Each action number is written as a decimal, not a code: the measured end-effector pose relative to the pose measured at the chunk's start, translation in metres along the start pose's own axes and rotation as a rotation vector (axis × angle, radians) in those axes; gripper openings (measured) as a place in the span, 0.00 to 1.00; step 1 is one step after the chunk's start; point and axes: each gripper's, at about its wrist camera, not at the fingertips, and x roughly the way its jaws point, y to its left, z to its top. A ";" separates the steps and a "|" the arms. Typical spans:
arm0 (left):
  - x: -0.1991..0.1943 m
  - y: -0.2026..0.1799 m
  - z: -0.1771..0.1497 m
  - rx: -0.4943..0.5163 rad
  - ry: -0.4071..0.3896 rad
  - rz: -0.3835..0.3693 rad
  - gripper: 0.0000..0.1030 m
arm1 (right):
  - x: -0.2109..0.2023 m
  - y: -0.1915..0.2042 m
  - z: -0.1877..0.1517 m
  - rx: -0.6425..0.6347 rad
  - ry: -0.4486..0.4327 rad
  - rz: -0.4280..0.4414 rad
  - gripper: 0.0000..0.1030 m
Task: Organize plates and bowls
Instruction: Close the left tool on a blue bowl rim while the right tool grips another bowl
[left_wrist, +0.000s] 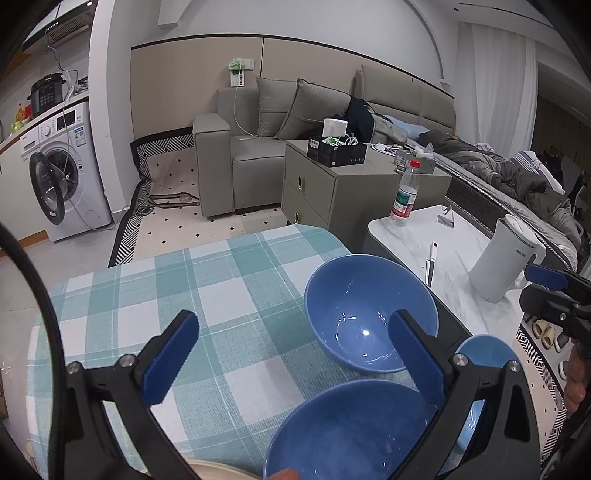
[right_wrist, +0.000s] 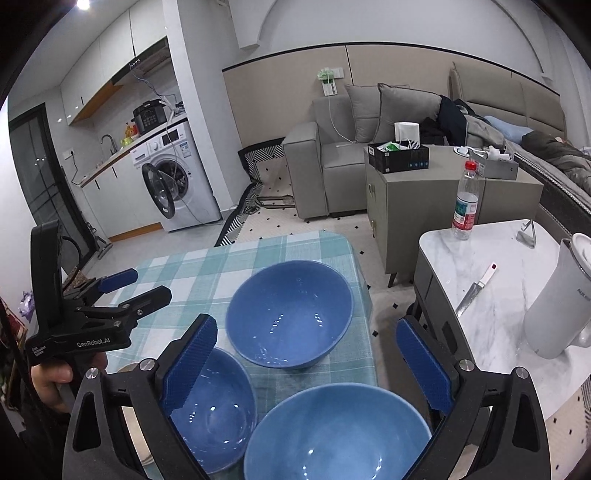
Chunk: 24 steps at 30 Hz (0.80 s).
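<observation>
Blue pads: both grippers carry ribbed blue pads on black fingers.
Left gripper (left_wrist: 291, 363): jaws spread wide, nothing between them; it fills the lower part of the left wrist view, above the checked cloth and the bowls.
Right gripper (right_wrist: 314, 365): jaws spread wide, holding nothing; lower part of the right wrist view, over the bowls.
Hand (right_wrist: 51, 373): lower left of the right wrist view, wrapped around the left gripper's black handle.
Near bowl (right_wrist: 338, 432): blue, upright, bottom centre of the right wrist view, between the right gripper's fingers.
Left bowl (right_wrist: 214, 413): blue, upright, lower left, partly behind the left pad, just beside the near bowl.
Far bowl (right_wrist: 290, 314): blue, upright, centre of frame, beyond the other two.
Tablecloth (right_wrist: 207, 266): teal and white check, under all three bowls.
Marble table (right_wrist: 495, 314): right side of the frame; on it a white kettle (right_wrist: 557, 302), a knife (right_wrist: 474, 290) and a water bottle (right_wrist: 466, 201) with a red cap.
Cream rim (left_wrist: 218, 470): bottom edge of the left wrist view; cannot tell what it is.
</observation>
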 end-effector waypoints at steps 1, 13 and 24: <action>0.004 0.000 0.001 0.002 0.006 0.000 1.00 | 0.003 -0.002 0.001 0.000 0.007 -0.002 0.95; 0.043 -0.003 0.002 0.027 0.079 -0.008 1.00 | 0.052 -0.016 0.004 0.018 0.094 -0.025 0.90; 0.081 -0.007 0.001 0.045 0.182 -0.022 0.98 | 0.093 -0.031 0.000 0.041 0.188 -0.036 0.83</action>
